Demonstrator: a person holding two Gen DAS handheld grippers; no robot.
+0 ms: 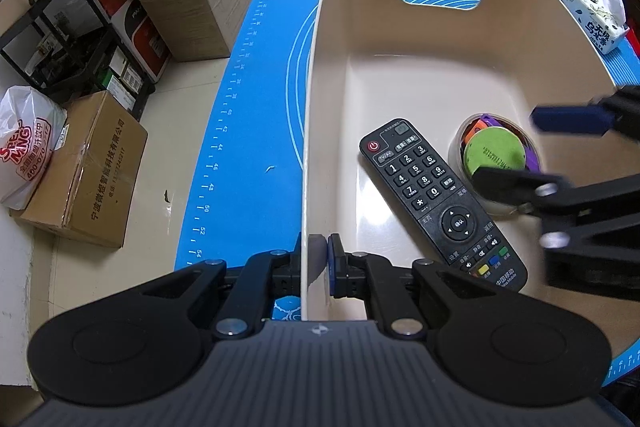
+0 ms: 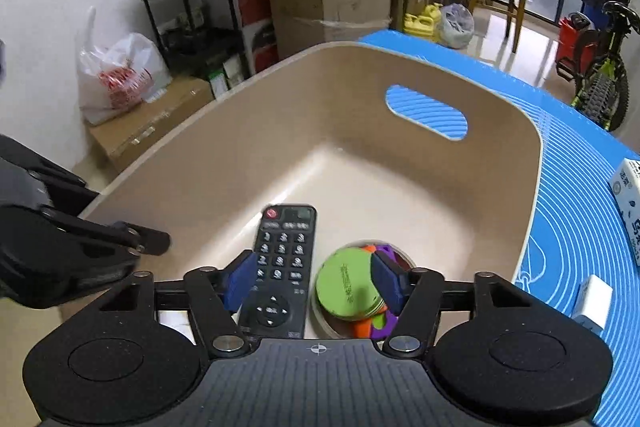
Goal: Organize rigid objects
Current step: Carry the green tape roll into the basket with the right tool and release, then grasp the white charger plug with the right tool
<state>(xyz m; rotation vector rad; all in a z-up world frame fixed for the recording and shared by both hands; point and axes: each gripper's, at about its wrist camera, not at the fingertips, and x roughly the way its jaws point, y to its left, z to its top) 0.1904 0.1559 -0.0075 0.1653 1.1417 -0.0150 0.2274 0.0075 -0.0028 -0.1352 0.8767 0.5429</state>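
My left gripper (image 1: 320,259) is clamped on the bin's (image 1: 316,75) near-left wall, 1 finger outside and 1 inside. My right gripper (image 2: 314,281) hangs released inside the bin, its 2 blue pads (image 2: 240,283) spread wide with nothing between them. On the bin's floor lies the black remote (image 1: 440,199), buttons up. Just right of it, also in the bin, stands a small round tub (image 1: 496,163) with a green disc and purple and orange pieces. The bin sits on a blue mat (image 1: 256,131); a tissue pack (image 1: 592,15) lies beyond its far-right corner.
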